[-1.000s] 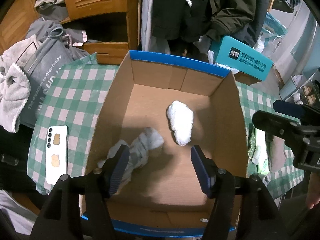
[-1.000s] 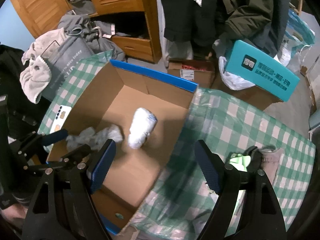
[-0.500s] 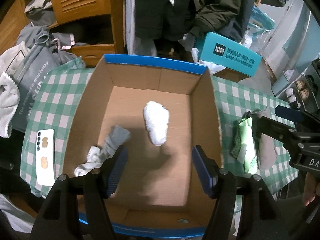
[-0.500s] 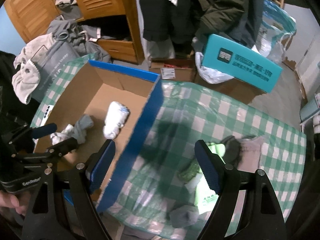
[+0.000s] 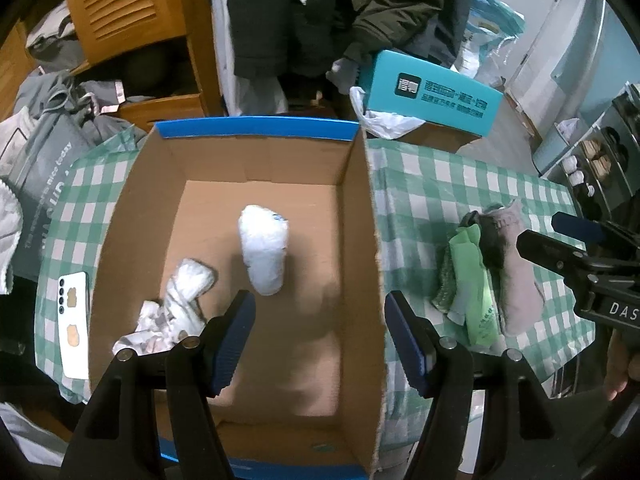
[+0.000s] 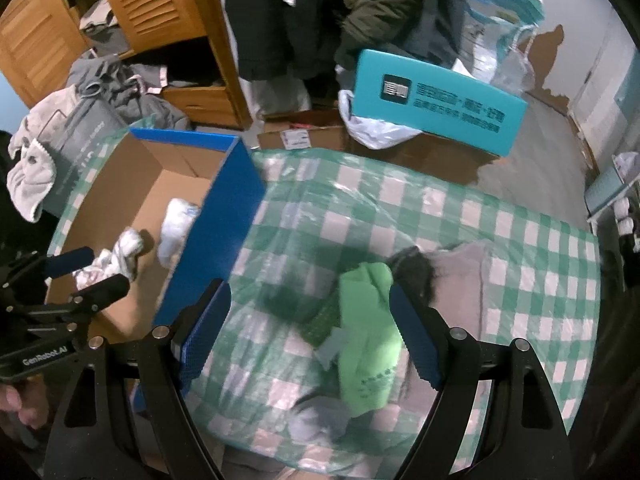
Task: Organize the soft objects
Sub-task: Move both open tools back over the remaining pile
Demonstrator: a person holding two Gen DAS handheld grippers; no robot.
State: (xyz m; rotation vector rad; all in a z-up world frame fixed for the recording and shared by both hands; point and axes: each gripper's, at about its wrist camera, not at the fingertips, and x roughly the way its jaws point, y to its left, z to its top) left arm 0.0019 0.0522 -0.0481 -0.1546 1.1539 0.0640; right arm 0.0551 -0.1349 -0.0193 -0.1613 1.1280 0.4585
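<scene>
A white phone (image 5: 73, 323) is laid flat on the checked tablecloth (image 5: 432, 184), near its left edge. Beyond the tablecloth, a teal box (image 6: 436, 100), dark coats (image 6: 340, 12) and a wooden cabinet (image 5: 132, 28) are seen.

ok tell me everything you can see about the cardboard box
The cardboard box is open-topped, plain brown inside, with blue outer faces visible in the right wrist view. It sits upright on the green checked tablecloth. Inside lie a white rolled bundle near the middle and a crumpled white-grey sock toward the left wall, apart from each other. The open left gripper hovers over it, touching nothing.
</scene>
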